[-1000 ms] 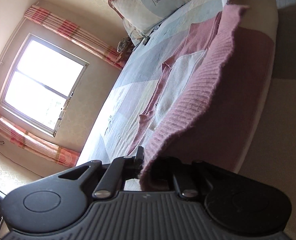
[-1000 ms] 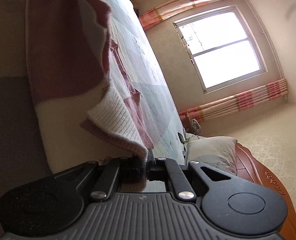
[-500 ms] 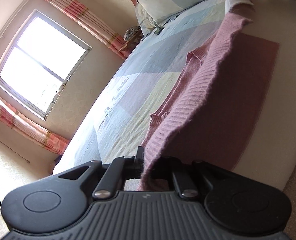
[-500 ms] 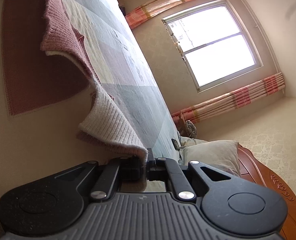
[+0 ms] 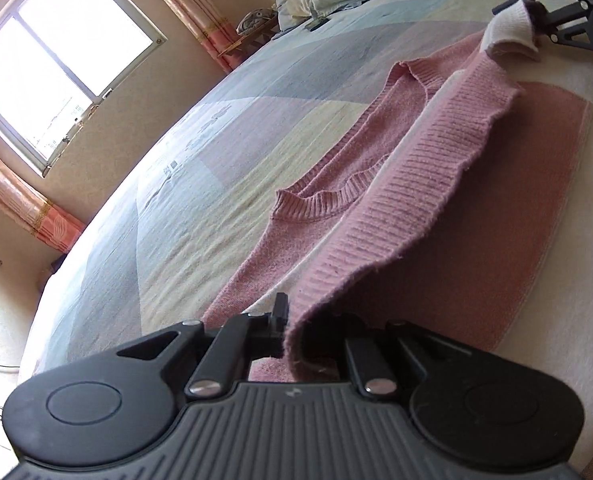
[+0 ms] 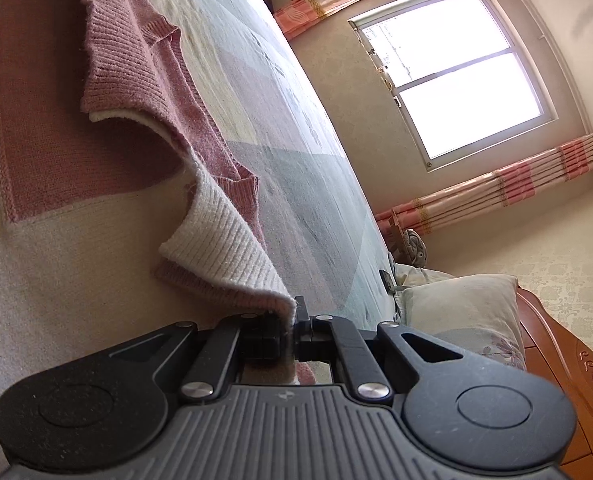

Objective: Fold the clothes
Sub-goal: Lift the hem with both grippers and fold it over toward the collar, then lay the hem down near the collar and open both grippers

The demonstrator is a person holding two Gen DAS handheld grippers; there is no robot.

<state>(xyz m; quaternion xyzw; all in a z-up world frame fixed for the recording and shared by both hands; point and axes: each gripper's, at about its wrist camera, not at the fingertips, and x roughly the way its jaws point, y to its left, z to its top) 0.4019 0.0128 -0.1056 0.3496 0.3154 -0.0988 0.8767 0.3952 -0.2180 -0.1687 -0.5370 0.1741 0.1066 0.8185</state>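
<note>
A pink and cream knit sweater [image 5: 476, 208] lies on the bed, its ribbed hem lifted and carried over the body toward the neckline [image 5: 320, 200]. My left gripper [image 5: 290, 320] is shut on the pink end of the hem. My right gripper [image 6: 292, 316] is shut on the cream corner of the hem [image 6: 232, 248], and it shows at the top right of the left wrist view as the right gripper [image 5: 536, 20]. The hem sags between the two grippers in a loose fold over the sweater [image 6: 56, 120].
The bed [image 5: 224, 152] has a pastel patchwork cover. Pillows [image 6: 456, 312] lie at its head by a wooden headboard [image 6: 568, 360]. A window [image 6: 456, 68] with striped pink curtains is on the far wall. A small object [image 5: 316, 24] lies on the cover near the pillows.
Both grippers have carried the hem forward and down over the sweater toward the neckline. The hem now hangs lower and closer to the bed surface than before.
</note>
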